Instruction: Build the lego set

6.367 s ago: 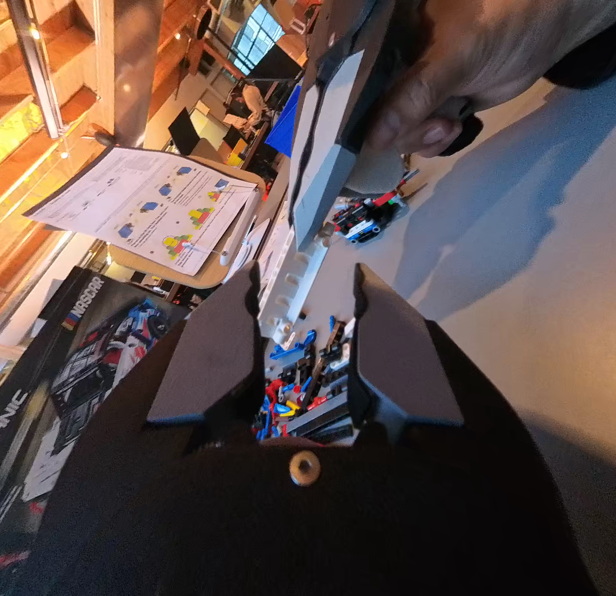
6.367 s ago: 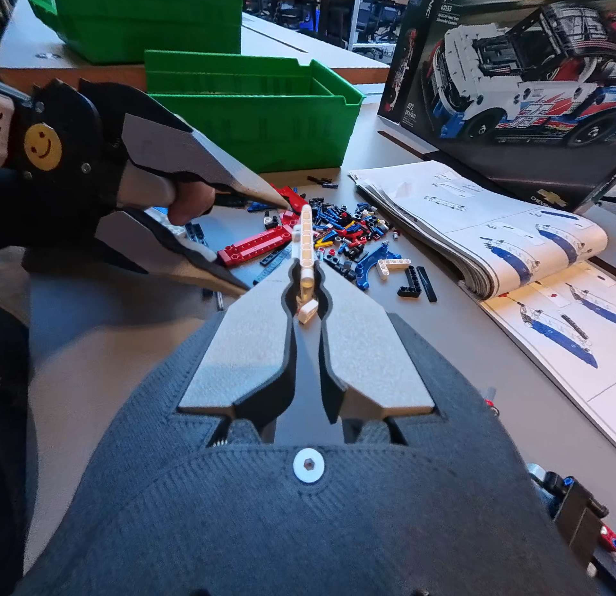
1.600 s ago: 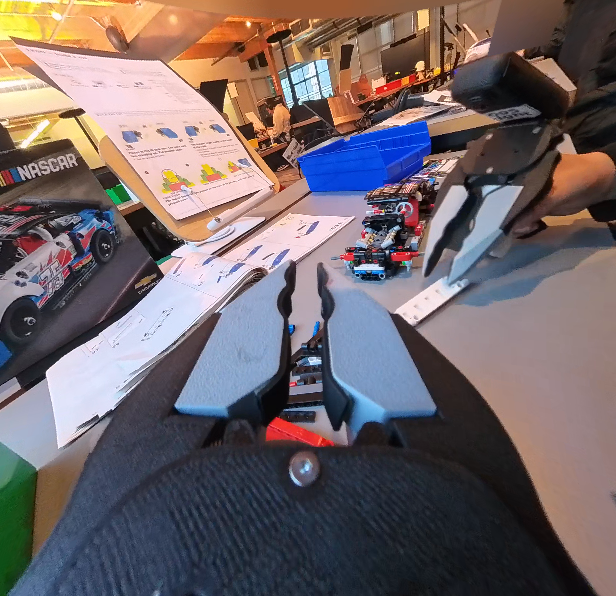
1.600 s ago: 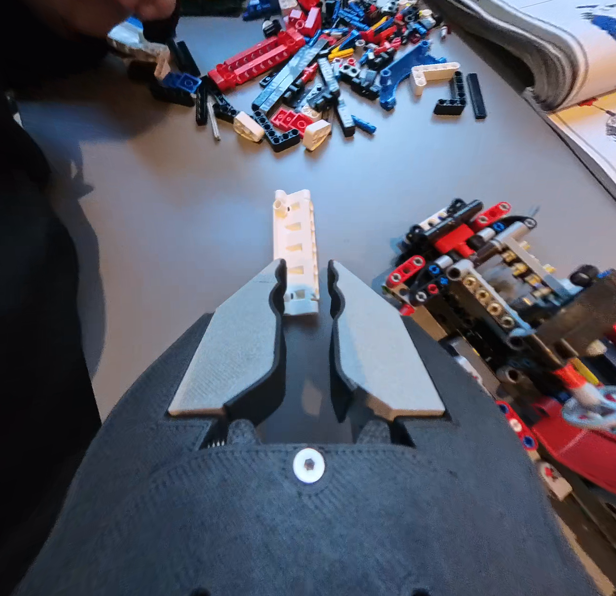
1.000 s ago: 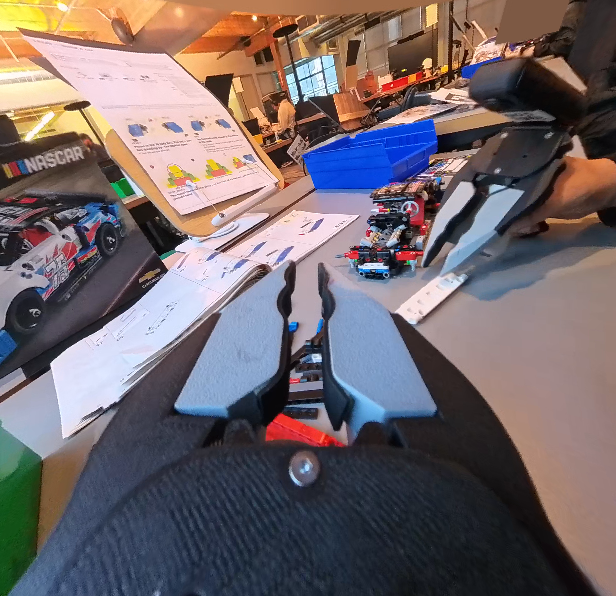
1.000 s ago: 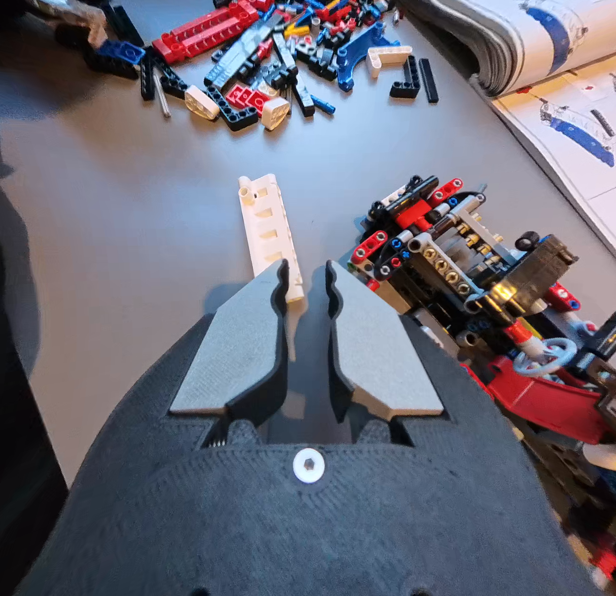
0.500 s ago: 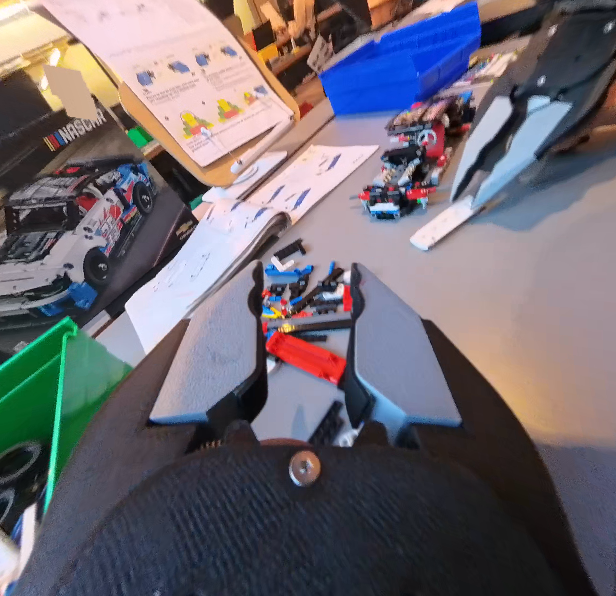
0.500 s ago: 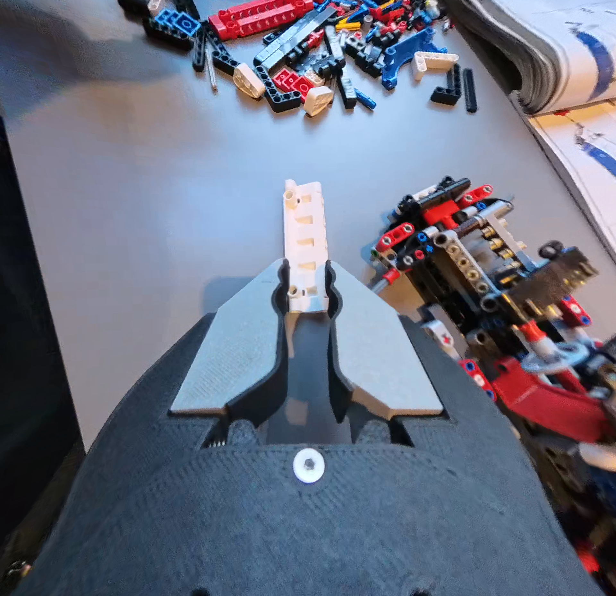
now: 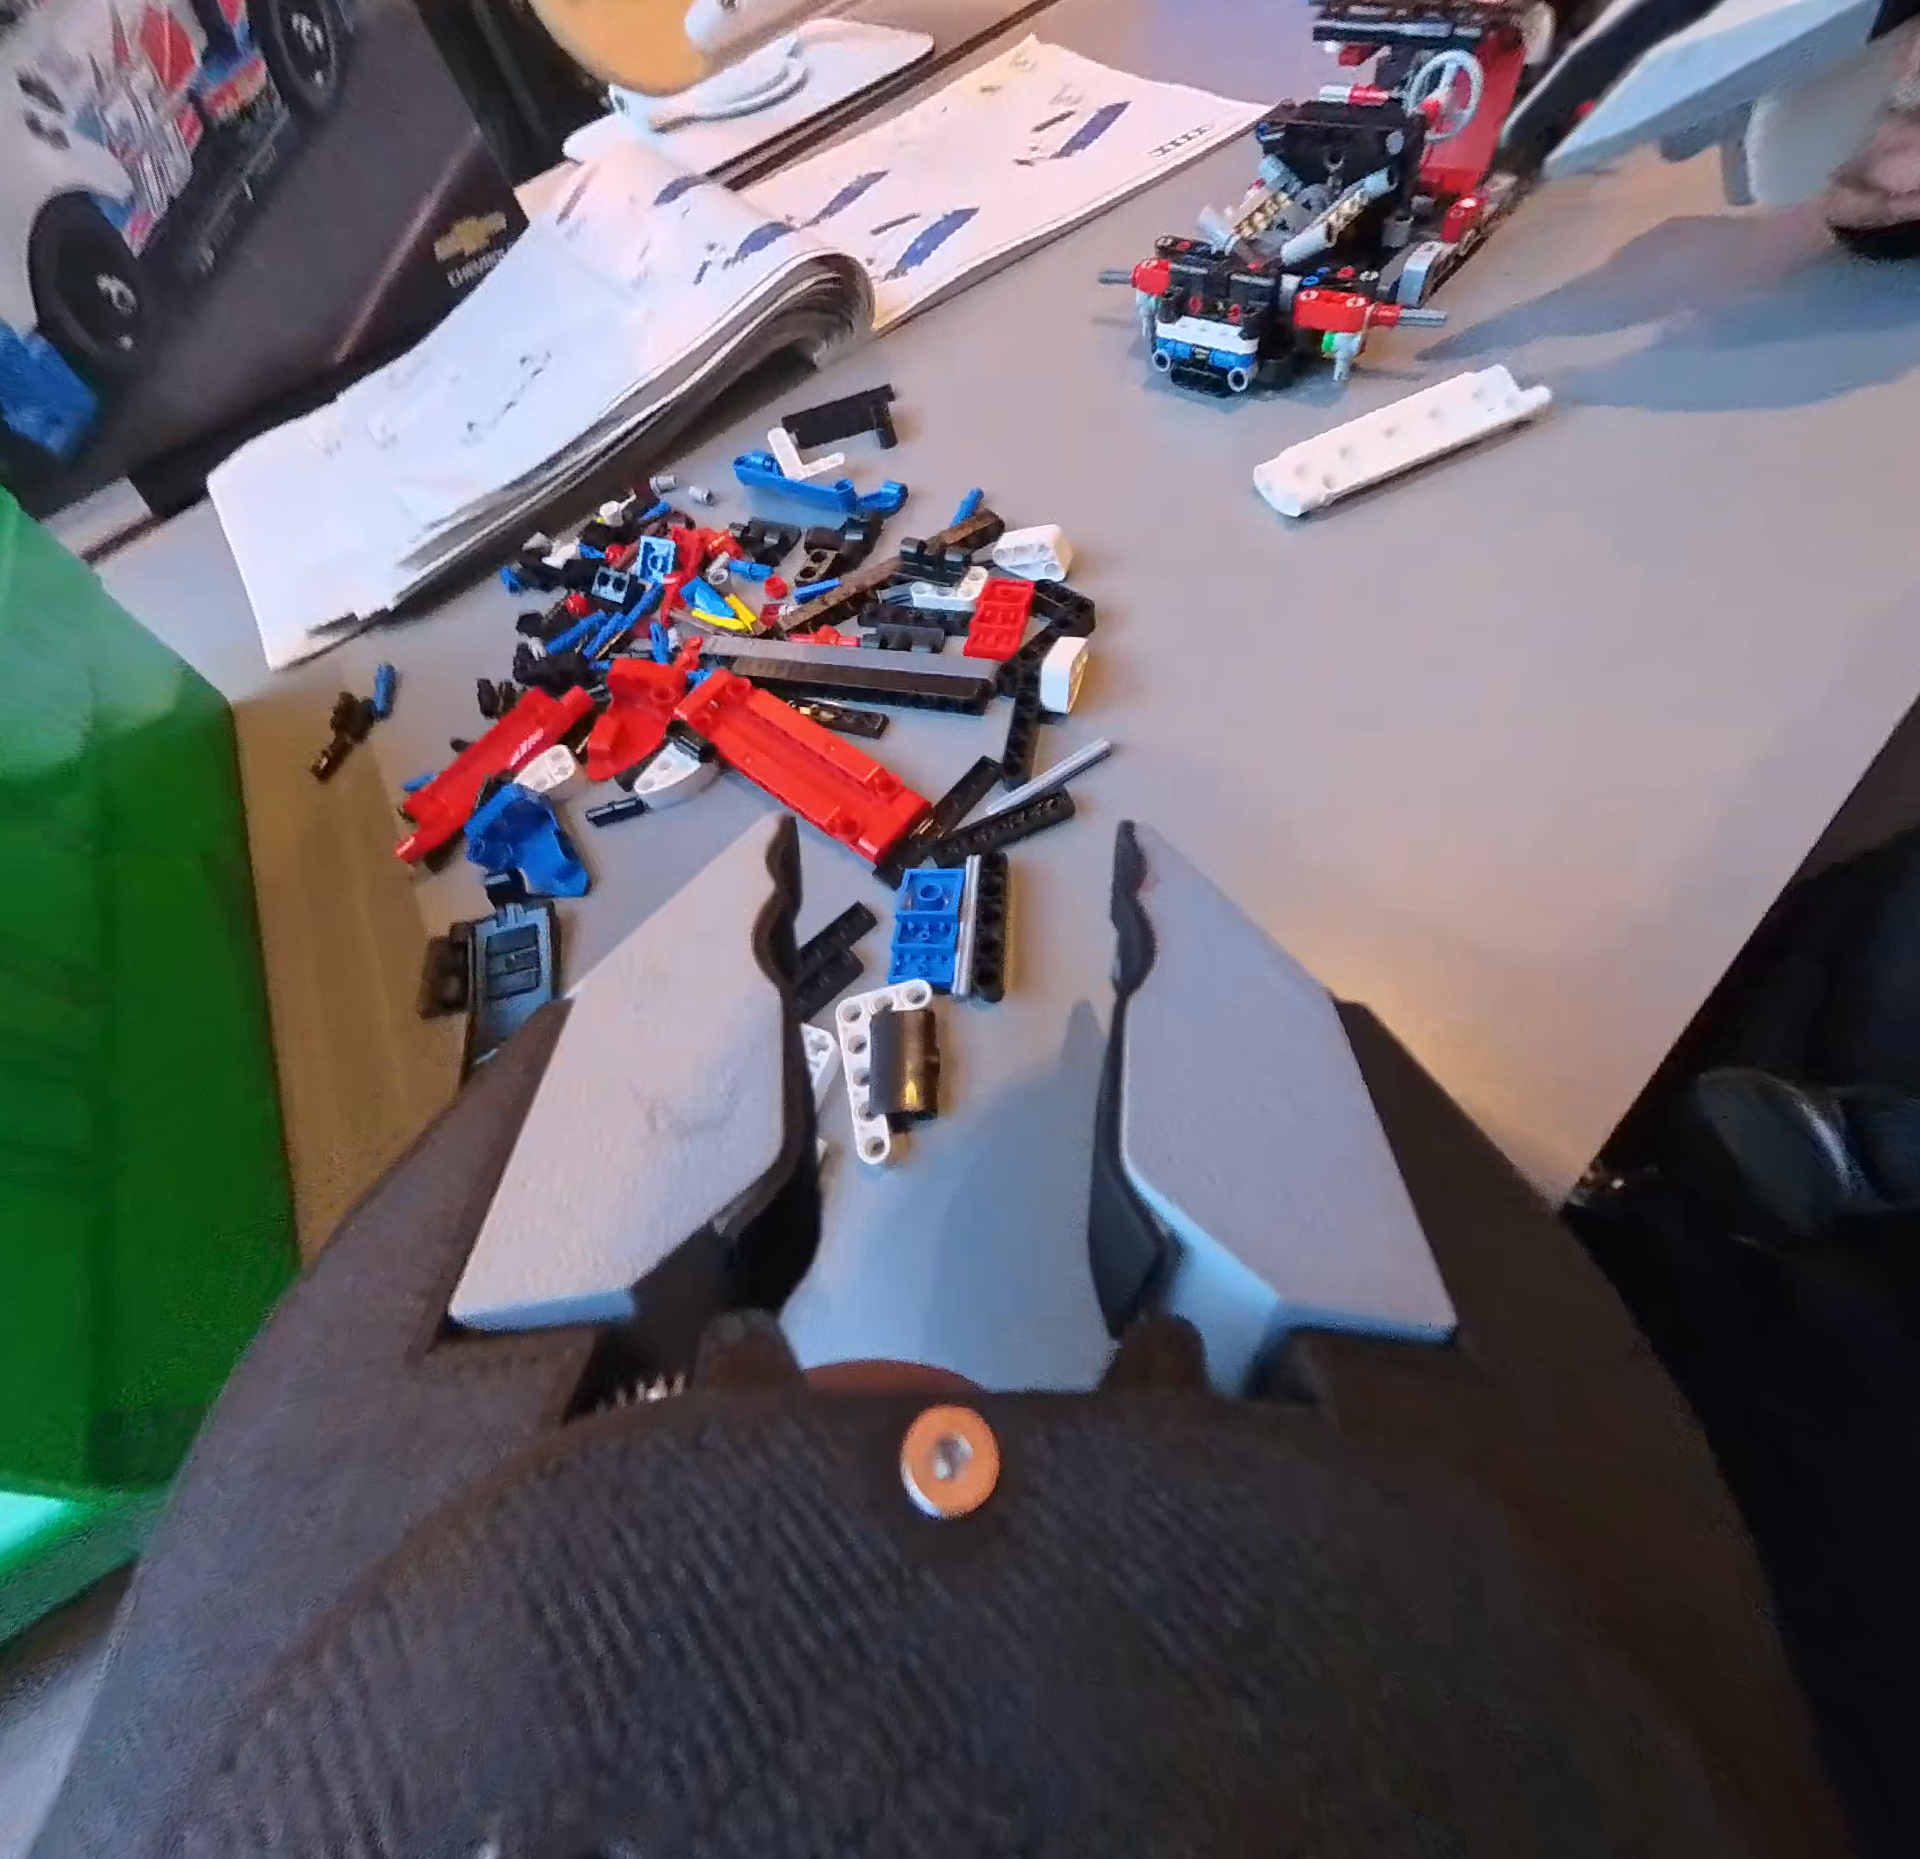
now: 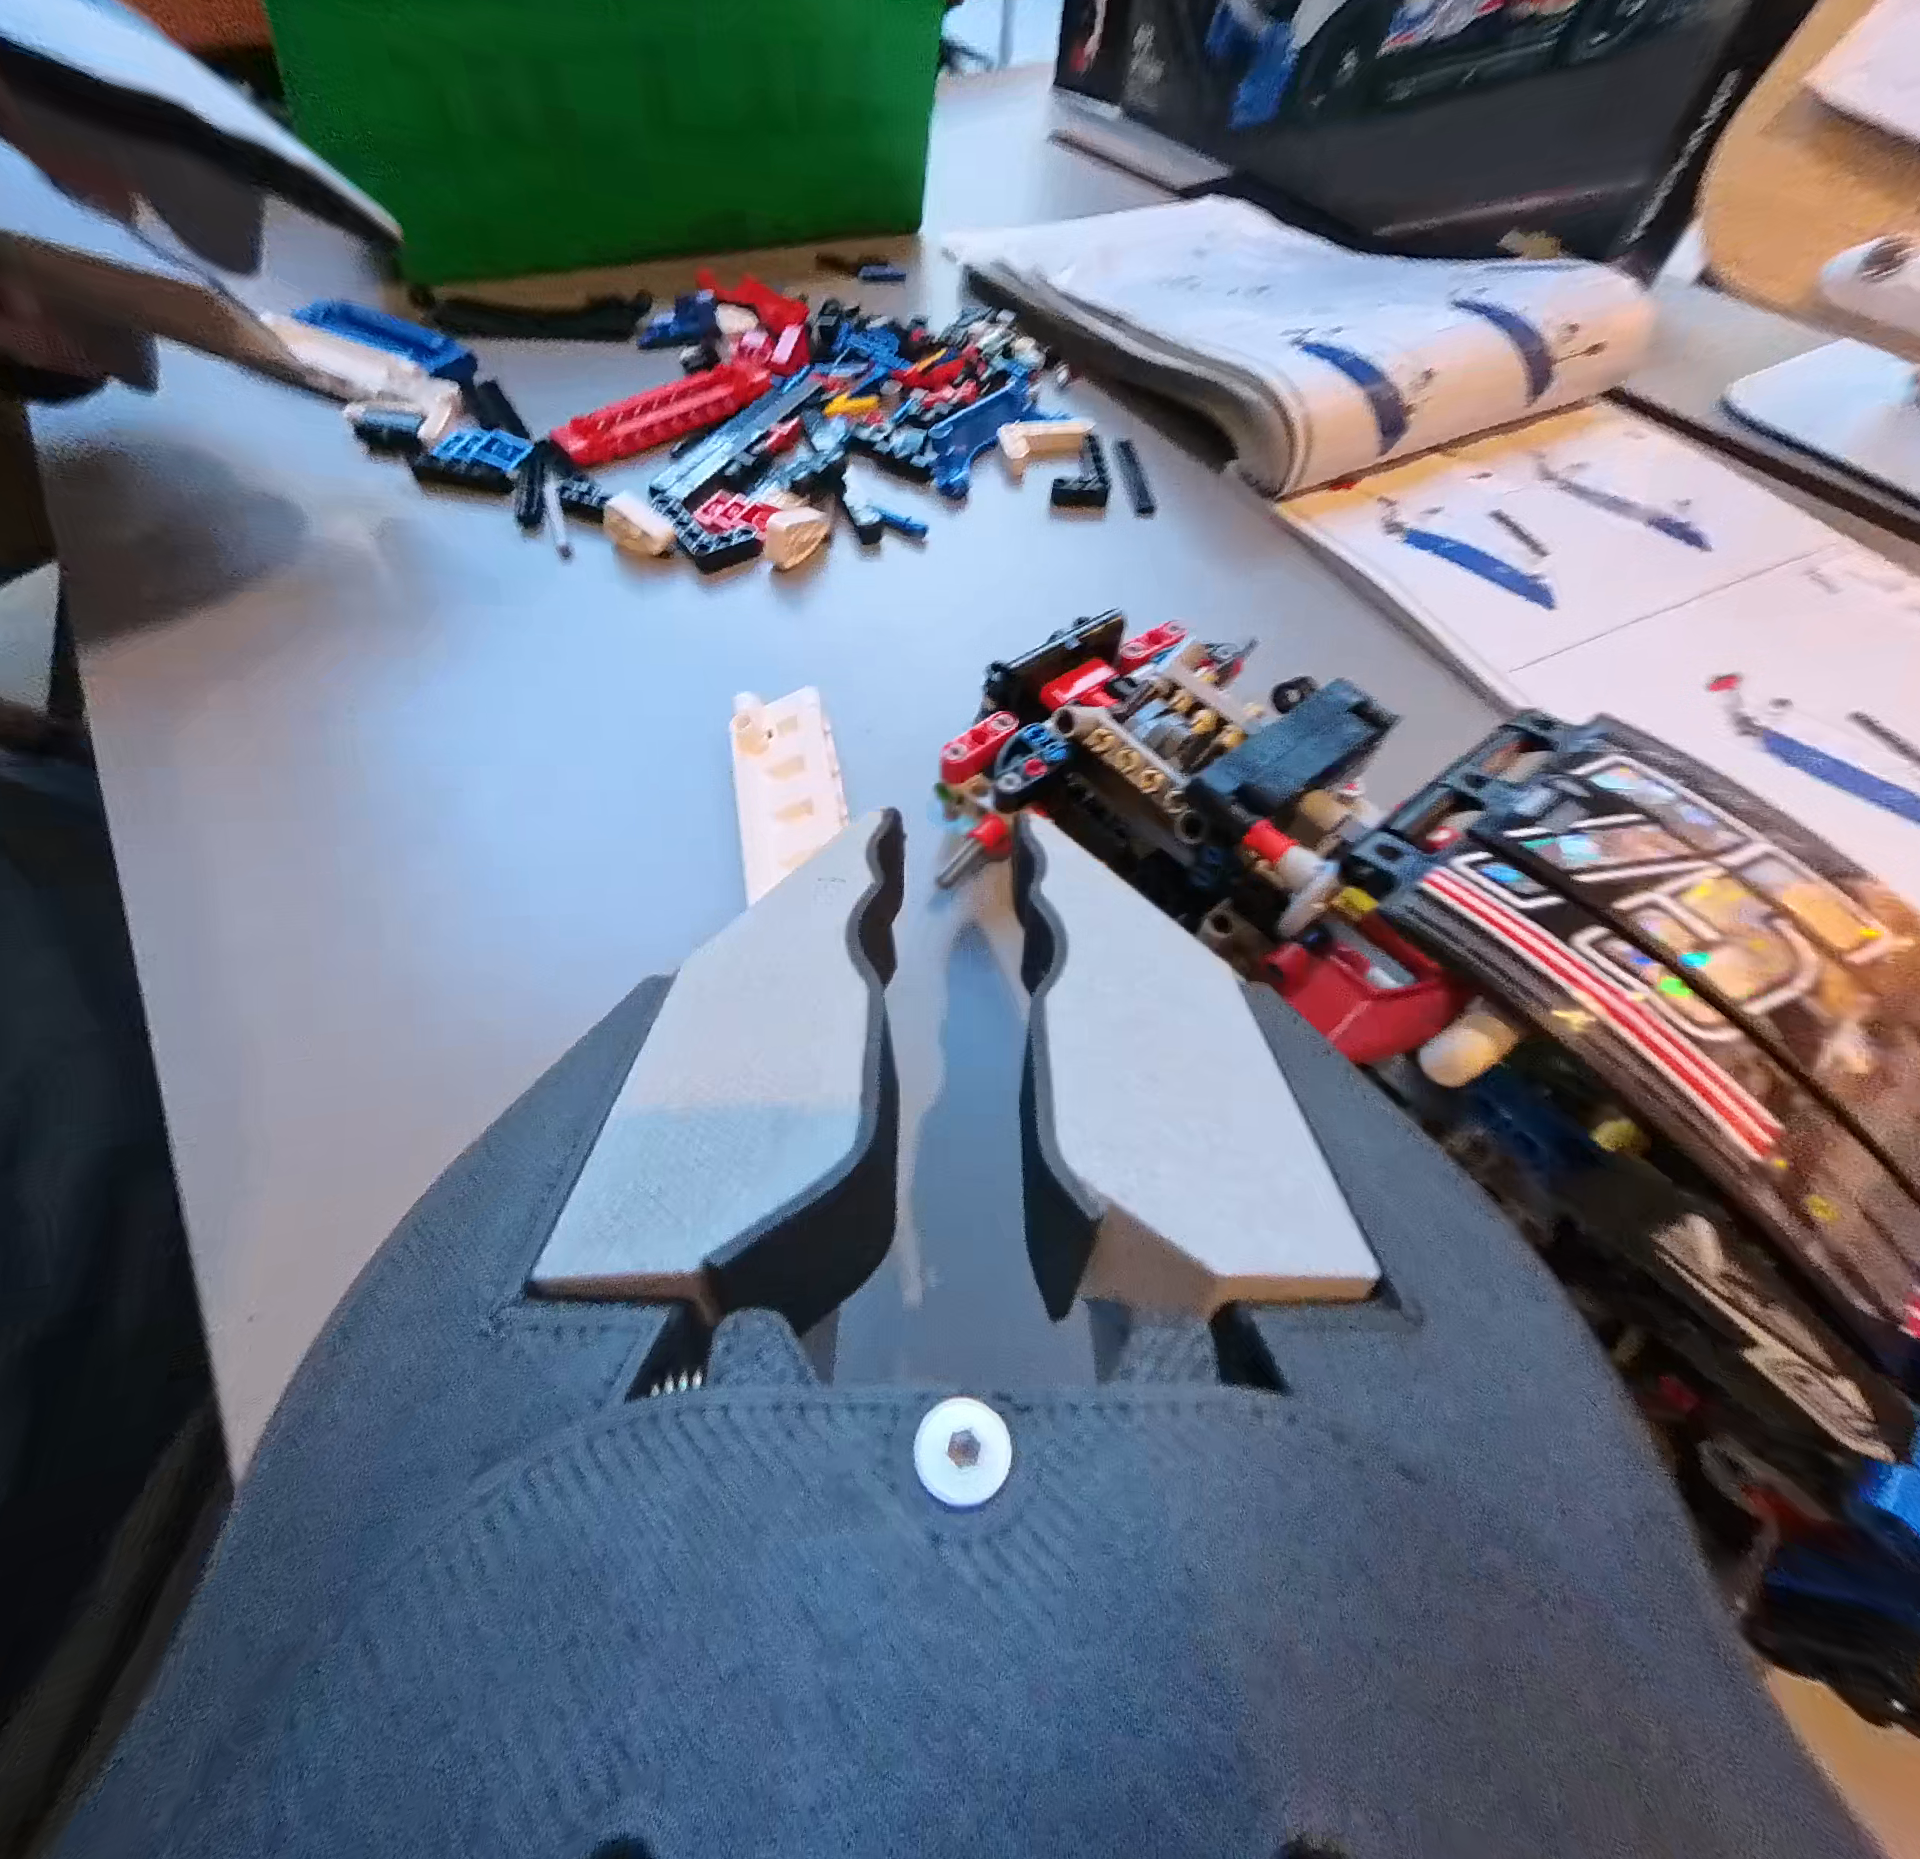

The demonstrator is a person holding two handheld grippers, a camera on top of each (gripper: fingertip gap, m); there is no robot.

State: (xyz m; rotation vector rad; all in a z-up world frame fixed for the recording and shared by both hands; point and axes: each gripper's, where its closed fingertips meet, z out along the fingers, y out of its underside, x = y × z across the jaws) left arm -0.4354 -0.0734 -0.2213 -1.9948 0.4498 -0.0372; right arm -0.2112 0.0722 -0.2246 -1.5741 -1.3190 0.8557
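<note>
Both grippers are staying empty: the left gripper [image 9: 951, 853] is gaping wide over the loose bricks [image 9: 790, 656], and the right gripper [image 10: 956, 843] is hanging narrow beside the white piece [image 10: 784, 770].

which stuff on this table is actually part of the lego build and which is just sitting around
Part of the build:
- half-built car
- long white piece lying flat on the table
- heap of loose pieces
- open instruction booklet

Just sitting around:
- green bin
- set's box
- clipboard stand base
</note>
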